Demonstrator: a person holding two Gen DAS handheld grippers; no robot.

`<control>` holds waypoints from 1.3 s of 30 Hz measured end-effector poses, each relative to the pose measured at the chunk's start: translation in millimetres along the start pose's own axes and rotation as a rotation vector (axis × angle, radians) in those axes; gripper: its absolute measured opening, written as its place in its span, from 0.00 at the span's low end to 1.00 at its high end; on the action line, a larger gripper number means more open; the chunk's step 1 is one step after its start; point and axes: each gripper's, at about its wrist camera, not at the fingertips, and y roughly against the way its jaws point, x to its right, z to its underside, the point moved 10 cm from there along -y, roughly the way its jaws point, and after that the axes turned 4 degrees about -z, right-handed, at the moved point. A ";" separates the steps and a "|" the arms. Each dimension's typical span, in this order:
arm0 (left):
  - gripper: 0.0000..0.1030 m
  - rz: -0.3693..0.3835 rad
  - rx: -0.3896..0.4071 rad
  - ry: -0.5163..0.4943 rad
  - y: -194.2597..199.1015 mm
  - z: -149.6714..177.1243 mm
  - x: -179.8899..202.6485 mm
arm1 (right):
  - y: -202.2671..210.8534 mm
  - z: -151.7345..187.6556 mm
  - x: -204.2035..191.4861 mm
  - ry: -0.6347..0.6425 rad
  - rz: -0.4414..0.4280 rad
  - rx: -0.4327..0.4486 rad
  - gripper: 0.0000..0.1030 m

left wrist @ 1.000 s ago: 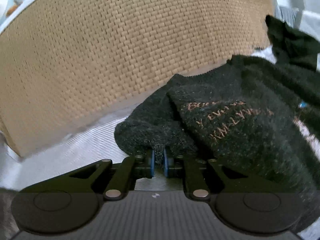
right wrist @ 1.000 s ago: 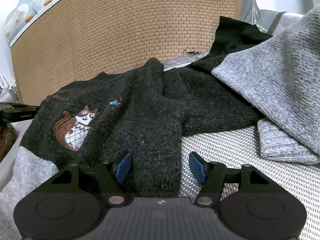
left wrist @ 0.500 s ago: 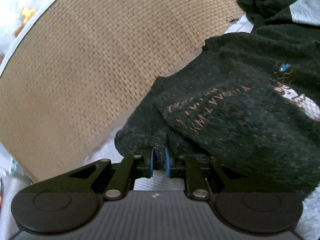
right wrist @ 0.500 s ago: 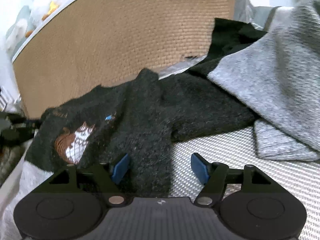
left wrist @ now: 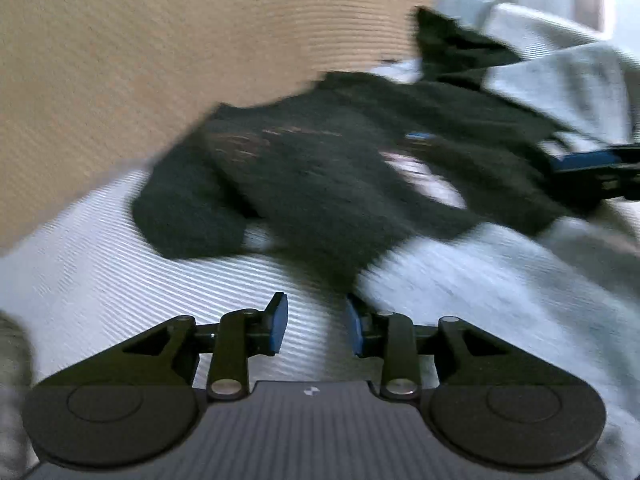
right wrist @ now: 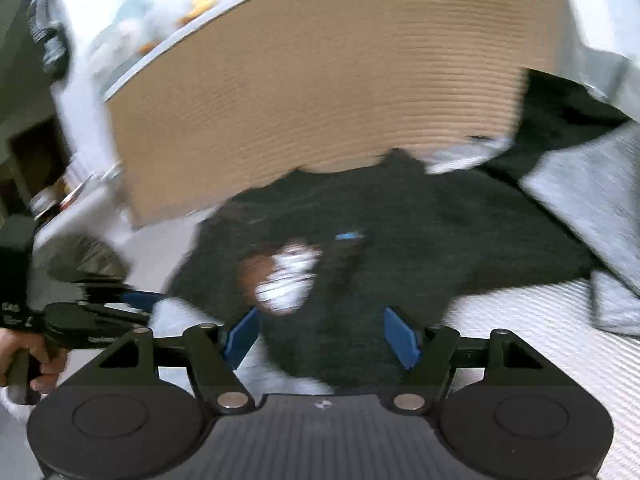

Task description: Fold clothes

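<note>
Left wrist view: left gripper (left wrist: 316, 326) part-open, empty; right gripper (right wrist: 320, 336) wide, straddling the dark sweater (right wrist: 400, 240) unclamped — closing blind risks bunching both layers.

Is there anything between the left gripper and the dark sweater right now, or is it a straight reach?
Nothing visible blocks it. The left gripper is open over bare white ribbed bedding, with the dark sweater lying just ahead of its fingertips. The frame is motion-blurred, so small items could be missed.
</note>
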 end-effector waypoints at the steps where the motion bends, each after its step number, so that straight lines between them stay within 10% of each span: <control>1: 0.34 0.001 0.008 -0.009 5.1 0.4 4.8 | -1.9 -0.8 -11.8 0.021 -0.014 -0.009 0.71; 10: 0.25 -0.010 0.040 -0.173 38.8 -3.7 64.5 | -46.2 -15.7 -88.6 0.048 -0.109 -0.118 0.71; 21: 0.16 -0.030 0.068 -0.236 50.8 -7.0 80.7 | -118.8 17.9 -81.6 0.349 0.084 -0.333 0.62; 25: 0.20 -0.026 0.095 -0.253 56.3 -11.3 79.5 | -105.8 13.6 -69.0 0.381 0.106 -0.294 0.22; 29: 0.48 -0.019 0.153 -0.208 74.1 -26.4 64.4 | -71.3 -13.3 -41.2 0.231 0.078 -0.180 0.19; 39: 0.48 -0.034 0.156 0.038 64.4 -63.9 -3.6 | -29.7 -42.3 18.2 0.002 0.036 -0.046 0.14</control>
